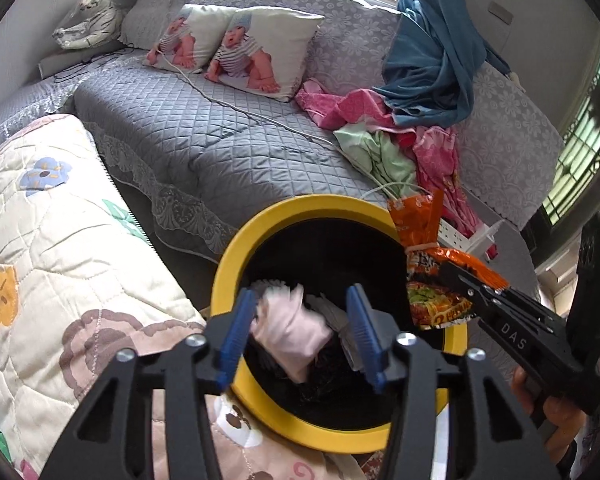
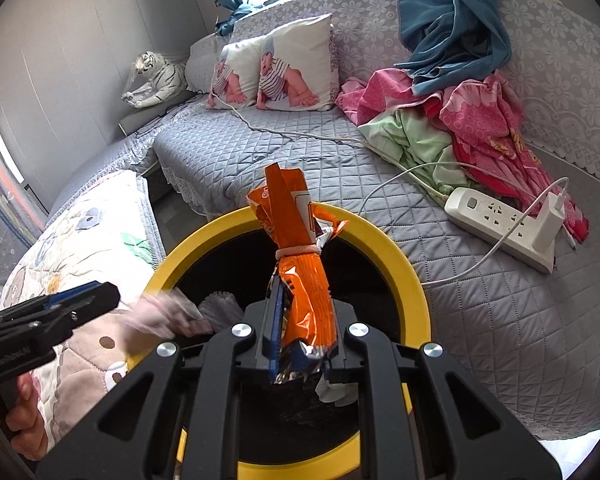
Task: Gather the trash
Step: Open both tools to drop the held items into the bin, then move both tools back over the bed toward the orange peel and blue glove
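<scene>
holding my left gripper over the round yellow-rimmed bin with the black inside, i see its blue pads spread apart and pressing on nothing; a crumpled pale pink wad of paper or cloth sits blurred in the gap between them, over the bin mouth, seemingly dropping free. my right gripper is pressed together on a twisted orange foil snack bag tied with a white elastic band, which stands upright over the bin's middle with its top reaching past the far rim.

what i worry about: the orange bag is tall and stiff, so if i let go with it angled it could catch on the yellow rim and tip out onto the grey quilted bed cover. the bin rests on soft bedding beside a cream patchwork quilt, so a nudge from either tool could tilt it and spill what is inside. the white power strip with its charger and cable lies near the bin on my right, and a wide swing could snag that cable.

readable writing: "das" on the side of the right gripper in the left view. the lettering on the bag is too crumpled to read.
</scene>
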A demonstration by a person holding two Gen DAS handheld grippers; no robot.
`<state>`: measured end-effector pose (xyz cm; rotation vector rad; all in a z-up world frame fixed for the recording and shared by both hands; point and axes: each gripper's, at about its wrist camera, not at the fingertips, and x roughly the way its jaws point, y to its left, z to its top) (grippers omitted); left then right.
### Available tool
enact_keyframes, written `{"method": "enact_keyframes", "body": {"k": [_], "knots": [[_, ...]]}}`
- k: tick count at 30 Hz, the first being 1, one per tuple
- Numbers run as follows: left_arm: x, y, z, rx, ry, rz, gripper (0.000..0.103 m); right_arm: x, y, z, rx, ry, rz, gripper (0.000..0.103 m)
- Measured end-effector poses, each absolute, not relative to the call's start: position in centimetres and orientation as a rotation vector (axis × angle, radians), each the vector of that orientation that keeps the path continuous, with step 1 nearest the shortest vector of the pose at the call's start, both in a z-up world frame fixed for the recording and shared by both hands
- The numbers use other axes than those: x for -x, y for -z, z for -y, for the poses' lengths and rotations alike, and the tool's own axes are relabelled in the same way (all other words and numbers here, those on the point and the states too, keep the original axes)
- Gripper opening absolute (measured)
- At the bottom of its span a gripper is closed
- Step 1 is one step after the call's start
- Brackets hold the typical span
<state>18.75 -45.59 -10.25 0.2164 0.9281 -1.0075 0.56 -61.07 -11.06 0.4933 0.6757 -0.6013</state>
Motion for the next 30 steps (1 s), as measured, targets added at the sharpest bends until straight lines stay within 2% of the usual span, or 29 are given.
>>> {"method": "enact_keyframes", "body": {"k": [1, 3, 15, 24, 26, 28, 30], "knots": [[-18.9, 10.2, 45.4, -0.211, 1.004, -0.928, 0.048, -0.5, 11.0, 61.1, -0.497, 0.61, -0.674, 0.023], [-19.4, 10.1, 45.0, -0.194, 0.993, -0.934, 0.048, -0.4, 10.9, 61.2, -0.5, 0.62, -0.671, 0.032], [-22.7, 6.6, 37.6, -0.107, 0.875, -0.836, 0.048, 0.4, 8.6, 60.3, -0.464, 0.616, -0.607, 0.032], [-25.5, 3.9, 22.7, -0.103, 0.645, -0.716, 0.049, -4.5, 6.2, 53.4, -0.343, 0.372, -0.575, 0.035], [-26.3, 3.8, 19.0, -0.103, 0.578, -0.713, 0.054, -6.2, 5.8, 51.1, -0.314, 0.299, -0.578, 0.037], [-26.9, 3.8, 15.0, -0.084, 0.506, -0.716, 0.059, -8.0, 5.6, 48.5, -0.283, 0.218, -0.585, 0.043], [-27.4, 4.0, 11.6, -0.066, 0.453, -0.72, 0.062, -9.7, 5.6, 46.0, -0.263, 0.141, -0.601, 0.043]]}}
